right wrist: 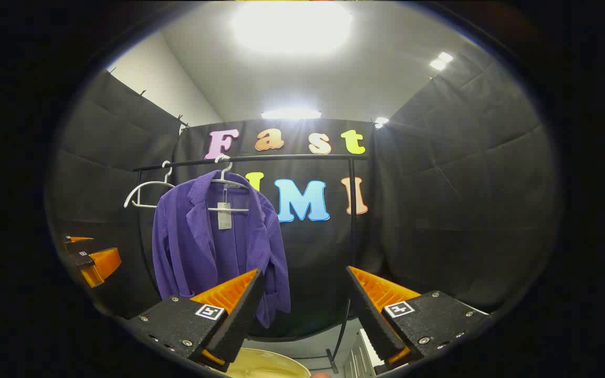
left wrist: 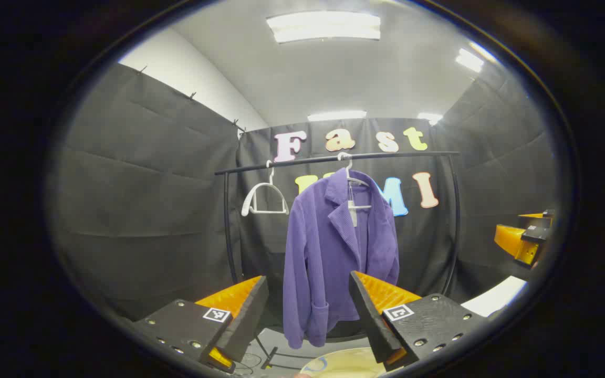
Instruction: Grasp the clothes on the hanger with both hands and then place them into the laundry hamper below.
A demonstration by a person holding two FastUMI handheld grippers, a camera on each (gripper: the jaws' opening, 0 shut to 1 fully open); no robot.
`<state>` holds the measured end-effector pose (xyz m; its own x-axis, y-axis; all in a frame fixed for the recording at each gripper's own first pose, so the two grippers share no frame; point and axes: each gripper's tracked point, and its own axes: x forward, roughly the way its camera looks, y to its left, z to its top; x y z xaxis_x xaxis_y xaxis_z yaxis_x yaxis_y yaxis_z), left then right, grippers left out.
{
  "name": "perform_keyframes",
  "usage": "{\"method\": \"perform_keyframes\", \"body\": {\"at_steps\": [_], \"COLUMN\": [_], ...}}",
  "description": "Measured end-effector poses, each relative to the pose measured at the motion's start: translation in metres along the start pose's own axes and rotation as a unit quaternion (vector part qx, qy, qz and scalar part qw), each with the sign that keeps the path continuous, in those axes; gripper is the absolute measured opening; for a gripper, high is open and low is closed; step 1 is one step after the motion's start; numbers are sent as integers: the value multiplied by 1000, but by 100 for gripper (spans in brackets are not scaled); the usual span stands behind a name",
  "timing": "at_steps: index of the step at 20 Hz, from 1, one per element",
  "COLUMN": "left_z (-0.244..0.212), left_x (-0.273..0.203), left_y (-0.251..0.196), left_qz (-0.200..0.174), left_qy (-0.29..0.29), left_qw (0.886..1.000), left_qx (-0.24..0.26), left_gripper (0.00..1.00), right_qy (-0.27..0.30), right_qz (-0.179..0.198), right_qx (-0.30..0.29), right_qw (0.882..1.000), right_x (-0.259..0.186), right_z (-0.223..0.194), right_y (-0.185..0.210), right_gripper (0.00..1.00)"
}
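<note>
A purple jacket (left wrist: 334, 252) hangs on a white hanger (left wrist: 354, 181) from a black rail (left wrist: 334, 157); the right gripper view shows the jacket (right wrist: 202, 247) left of centre. My left gripper (left wrist: 308, 286) is open, well short of the jacket, its fingers framing the lower hem. My right gripper (right wrist: 305, 278) is open too, pointing right of the jacket. The cream rim of the laundry hamper (left wrist: 344, 362) sits below, also seen as the hamper (right wrist: 268, 365) at the bottom. The right gripper (left wrist: 523, 239) appears far right in the left gripper view; the left gripper (right wrist: 90, 260) appears far left in the right one.
An empty white hanger (left wrist: 264, 199) hangs left of the jacket on the same rail, seen again as the empty hanger (right wrist: 147, 191). Black rack uprights (left wrist: 227, 226) stand on both sides. A white surface (left wrist: 497, 296) lies at the lower right.
</note>
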<state>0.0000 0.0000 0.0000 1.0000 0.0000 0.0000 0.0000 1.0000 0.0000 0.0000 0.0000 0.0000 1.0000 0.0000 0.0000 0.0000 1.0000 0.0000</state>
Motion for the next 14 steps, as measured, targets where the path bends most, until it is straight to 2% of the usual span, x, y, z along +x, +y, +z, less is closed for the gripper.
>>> {"method": "perform_keyframes", "body": {"at_steps": [11, 12, 14], "left_z": [3, 3, 2], "left_x": [-3, -3, -4], "left_y": [-2, -2, -2], "left_qz": [-1, -2, -2], "left_qy": [-6, -6, -6], "left_qw": [1000, 1000, 1000], "left_qx": [9, 10, 11], "left_gripper": [96, 89, 89], "right_qy": [-3, -3, -3], "right_qz": [-3, -3, -4], "right_qx": [2, 3, 4], "right_qw": [1000, 1000, 1000], "right_x": [-1, 0, 2], "right_z": [0, 1, 0], "right_y": [-2, -1, 0], "right_gripper": [94, 94, 94]}}
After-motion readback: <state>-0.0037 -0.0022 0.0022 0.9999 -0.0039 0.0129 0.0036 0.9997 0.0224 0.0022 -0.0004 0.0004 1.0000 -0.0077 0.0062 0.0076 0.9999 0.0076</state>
